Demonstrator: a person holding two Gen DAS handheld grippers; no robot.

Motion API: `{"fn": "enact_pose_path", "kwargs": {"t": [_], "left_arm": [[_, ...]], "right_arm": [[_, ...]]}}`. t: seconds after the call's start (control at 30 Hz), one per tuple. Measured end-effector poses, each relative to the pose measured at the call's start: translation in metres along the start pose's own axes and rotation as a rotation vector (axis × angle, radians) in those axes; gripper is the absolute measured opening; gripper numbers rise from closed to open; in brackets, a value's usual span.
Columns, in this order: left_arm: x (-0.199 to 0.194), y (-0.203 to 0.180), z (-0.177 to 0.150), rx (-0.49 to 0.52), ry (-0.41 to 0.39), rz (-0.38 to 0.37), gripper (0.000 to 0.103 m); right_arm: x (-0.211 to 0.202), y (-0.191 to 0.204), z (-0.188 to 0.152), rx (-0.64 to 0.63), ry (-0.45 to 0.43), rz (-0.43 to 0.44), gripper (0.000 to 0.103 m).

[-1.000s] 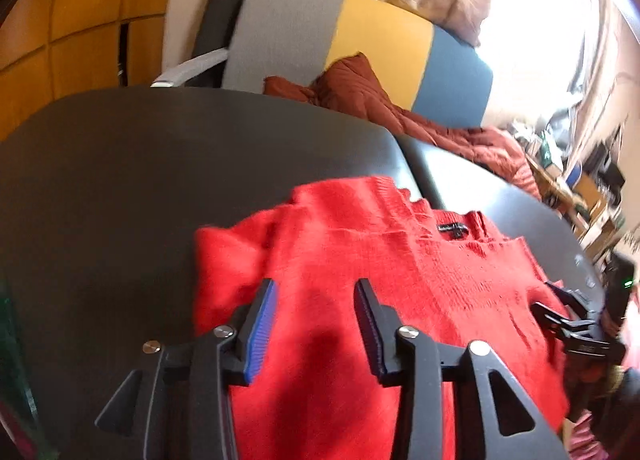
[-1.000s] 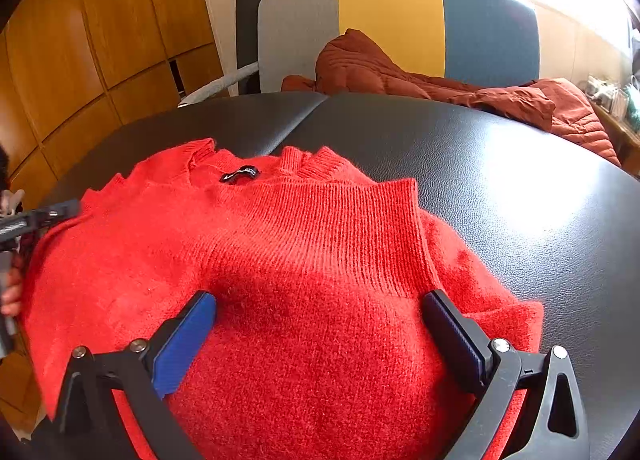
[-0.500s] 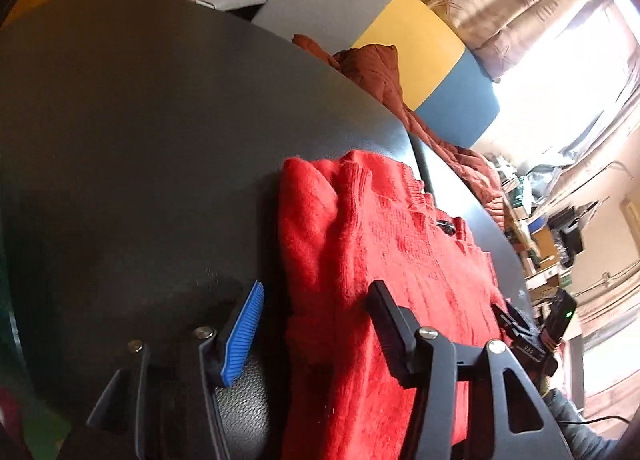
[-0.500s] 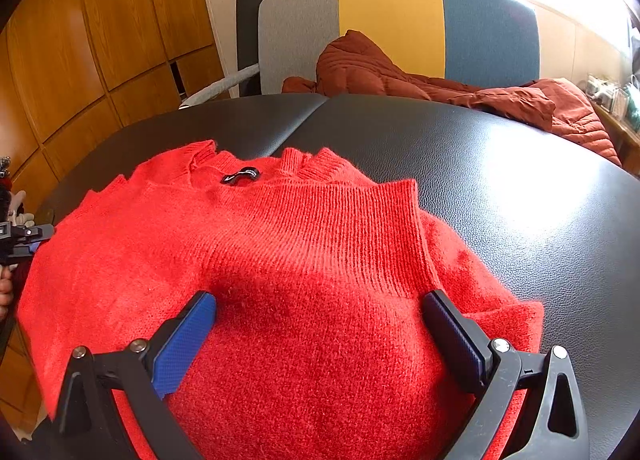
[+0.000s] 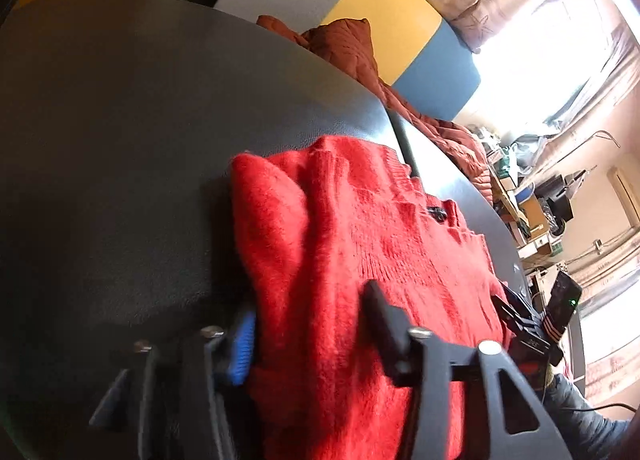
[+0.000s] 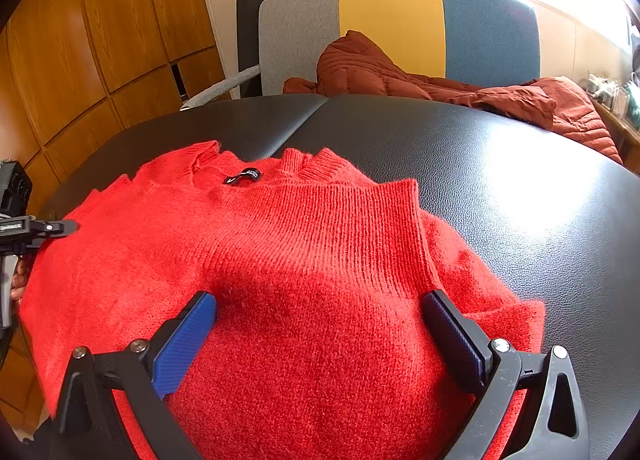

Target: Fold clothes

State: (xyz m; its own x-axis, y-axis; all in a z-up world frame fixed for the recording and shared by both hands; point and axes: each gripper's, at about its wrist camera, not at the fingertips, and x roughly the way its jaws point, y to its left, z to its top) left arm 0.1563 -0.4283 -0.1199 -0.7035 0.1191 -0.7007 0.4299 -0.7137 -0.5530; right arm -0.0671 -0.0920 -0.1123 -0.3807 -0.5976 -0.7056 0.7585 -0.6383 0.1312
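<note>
I have the red sweater [image 6: 312,260] lying on the black table [image 6: 520,180], partly folded, its neck label [image 6: 242,177] toward twelve o'clock in the right wrist view and a ribbed band folded across the middle. My right hand-held gripper [image 6: 320,324] sits low over the near part of the sweater with its jaws spread wide, the blue pad at eight o'clock and the dark pad at four o'clock, gripping nothing; the knit bulges up between them. My left hand-held gripper [image 5: 308,324] straddles the sweater's left edge, its jaws apart around a thick fold of the fabric: the blue pad lies against the outer side of the fold near the table, the dark finger rests on top of the knit. I cannot tell whether it actually pinches the cloth. In the left wrist view the sweater [image 5: 360,260] runs from centre toward five o'clock, and the right hand-held gripper [image 5: 520,324] shows at four o'clock at the far edge. Beyond the table at twelve o'clock stands a chair [image 6: 400,20] with grey, yellow and blue panels, a rust-coloured quilted jacket [image 6: 400,76] draped on it. Wooden cabinets [image 6: 100,40] fill ten o'clock.
</note>
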Motion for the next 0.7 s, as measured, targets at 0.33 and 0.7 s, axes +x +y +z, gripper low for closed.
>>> {"fn": "enact_pose_path", "kwargs": {"t": [0.33, 0.7], "left_arm": [[0.000, 0.002, 0.028, -0.042, -0.042, 0.116, 0.022], [-0.038, -0.039, 0.062, 0.005, -0.059, 0.068, 0.021]], "right_arm": [[-0.002, 0.002, 0.014, -0.005, 0.088, 0.091, 0.103], [-0.039, 0.012, 0.017, -0.278, 0.254, 0.371, 0.089]]}}
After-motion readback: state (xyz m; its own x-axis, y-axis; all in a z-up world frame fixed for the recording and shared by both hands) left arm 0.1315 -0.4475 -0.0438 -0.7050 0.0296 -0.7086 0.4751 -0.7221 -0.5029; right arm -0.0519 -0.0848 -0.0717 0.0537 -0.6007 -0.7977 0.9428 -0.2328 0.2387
